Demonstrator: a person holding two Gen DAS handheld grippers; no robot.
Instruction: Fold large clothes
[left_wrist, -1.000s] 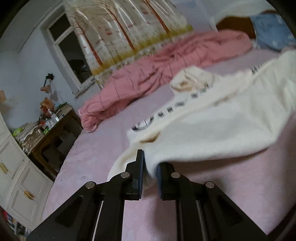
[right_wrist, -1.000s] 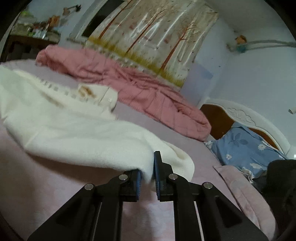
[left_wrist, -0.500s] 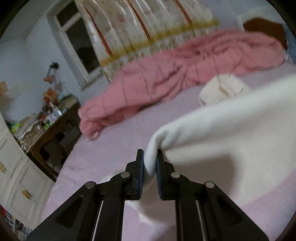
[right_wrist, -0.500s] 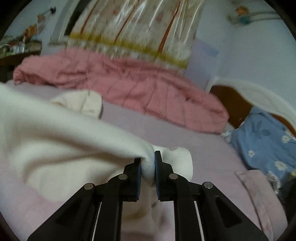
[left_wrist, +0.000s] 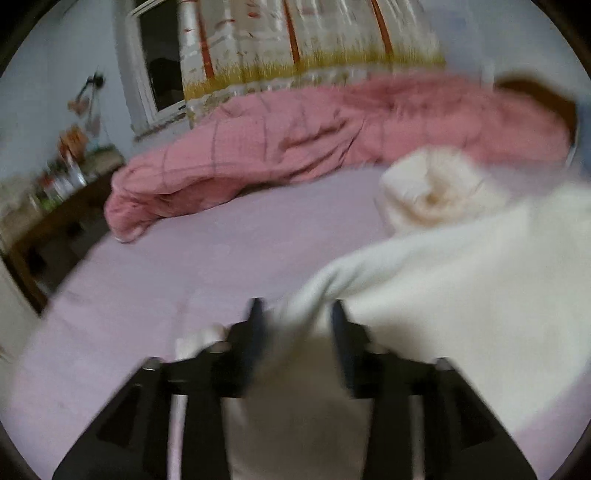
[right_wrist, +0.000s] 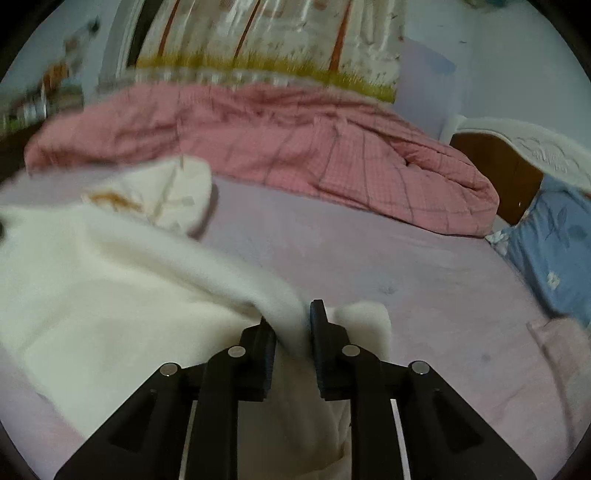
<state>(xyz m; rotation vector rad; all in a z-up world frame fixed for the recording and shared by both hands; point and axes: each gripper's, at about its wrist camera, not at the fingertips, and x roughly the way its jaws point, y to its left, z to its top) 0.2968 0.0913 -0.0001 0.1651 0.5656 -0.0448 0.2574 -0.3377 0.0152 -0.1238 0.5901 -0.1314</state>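
A large cream fleece garment (left_wrist: 461, 295) lies folded over on the lilac bed sheet (left_wrist: 221, 251), its hood (left_wrist: 432, 192) bunched at the far side. My left gripper (left_wrist: 295, 317) is low over the near edge. Its jaws are opening and stand wide, with a fold of the garment loose between them. In the right wrist view the same garment (right_wrist: 110, 295) spreads to the left, hood (right_wrist: 166, 195) behind it. My right gripper (right_wrist: 291, 317) is just starting to open, and a ridge of the fabric still fills the narrow gap between its pads.
A rumpled pink checked quilt (left_wrist: 295, 140) runs along the far side of the bed, below a tree-print curtain (left_wrist: 295, 44) and a window (left_wrist: 159, 66). A cluttered desk (left_wrist: 55, 192) stands left. A blue flowered pillow (right_wrist: 554, 236) and the headboard (right_wrist: 495, 166) are at the right.
Both grippers carried the garment's near edge forward over itself and lowered it toward the hood. The left jaws have spread apart off the fabric; the right jaws have widened slightly.
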